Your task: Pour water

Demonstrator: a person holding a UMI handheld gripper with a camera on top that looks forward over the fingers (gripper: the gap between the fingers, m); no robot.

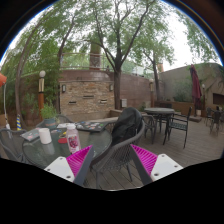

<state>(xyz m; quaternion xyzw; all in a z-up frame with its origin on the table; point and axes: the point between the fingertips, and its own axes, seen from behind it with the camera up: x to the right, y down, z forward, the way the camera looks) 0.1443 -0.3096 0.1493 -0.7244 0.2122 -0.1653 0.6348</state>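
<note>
A clear water bottle with a pink label (72, 139) stands on a glass patio table (30, 150), ahead of and just beyond the left finger. A white cup (44, 135) stands on the same table, to the left of the bottle. My gripper (112, 163) is open, held above the table's near side. Its magenta pads (79, 160) are wide apart, and only a chair shows between them. It holds nothing and touches neither the bottle nor the cup.
A dark mesh chair (118, 155) with a black bag (127, 122) on its back stands straight ahead between the fingers. A second table with chairs (162, 115) is farther right on the wooden deck. A brick wall (88, 97) and trees lie beyond.
</note>
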